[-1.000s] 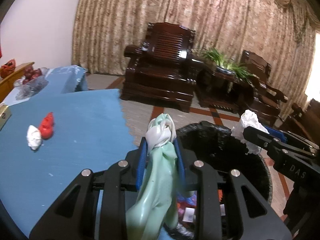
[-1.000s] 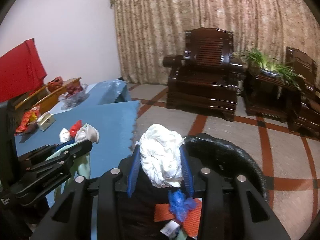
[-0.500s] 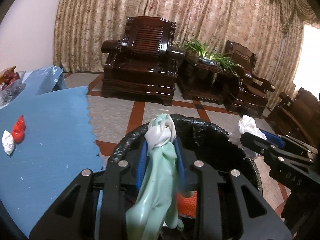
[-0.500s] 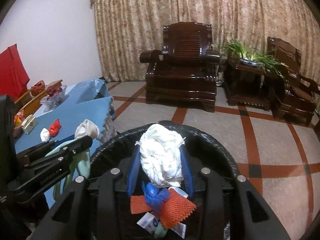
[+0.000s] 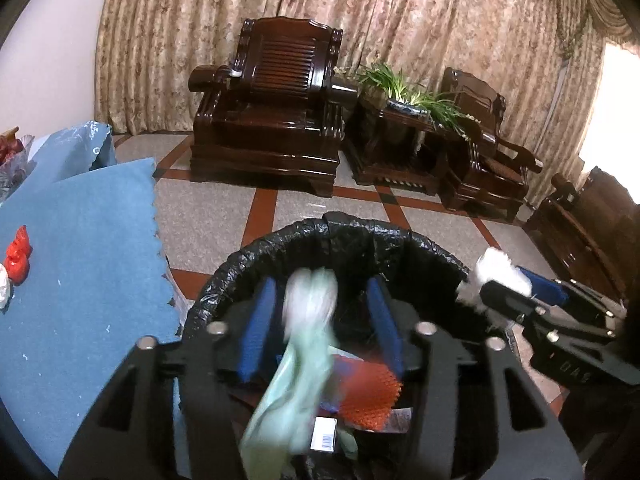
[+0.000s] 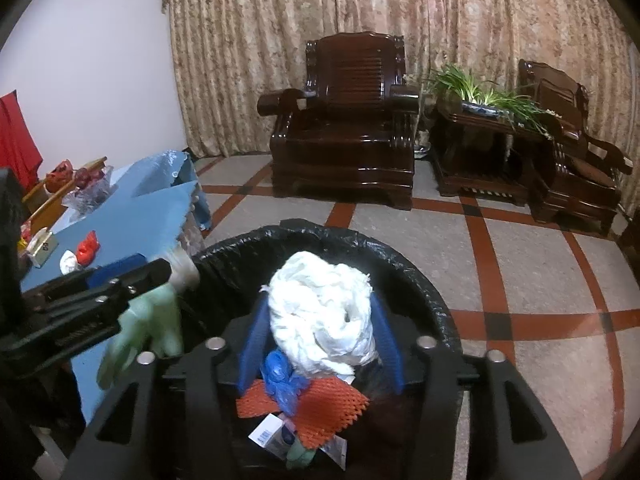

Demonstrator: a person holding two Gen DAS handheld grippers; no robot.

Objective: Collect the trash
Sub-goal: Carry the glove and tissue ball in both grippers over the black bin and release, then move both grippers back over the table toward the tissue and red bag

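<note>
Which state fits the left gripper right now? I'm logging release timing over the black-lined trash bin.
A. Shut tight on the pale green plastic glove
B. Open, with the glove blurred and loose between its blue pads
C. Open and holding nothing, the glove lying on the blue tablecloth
B: the left gripper has its blue pads spread wide, clear of the blurred pale green plastic glove above the black-lined trash bin.

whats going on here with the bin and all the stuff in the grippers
A person is clearing trash into a black-lined bin with two tools. The left hand-held gripper is open over the bin, and the pale green glove between its fingers is blurred, apparently dropping. The right hand-held gripper holds a white crumpled wad above the bin. Orange netting lies inside. A red item sits on the blue table.
</note>
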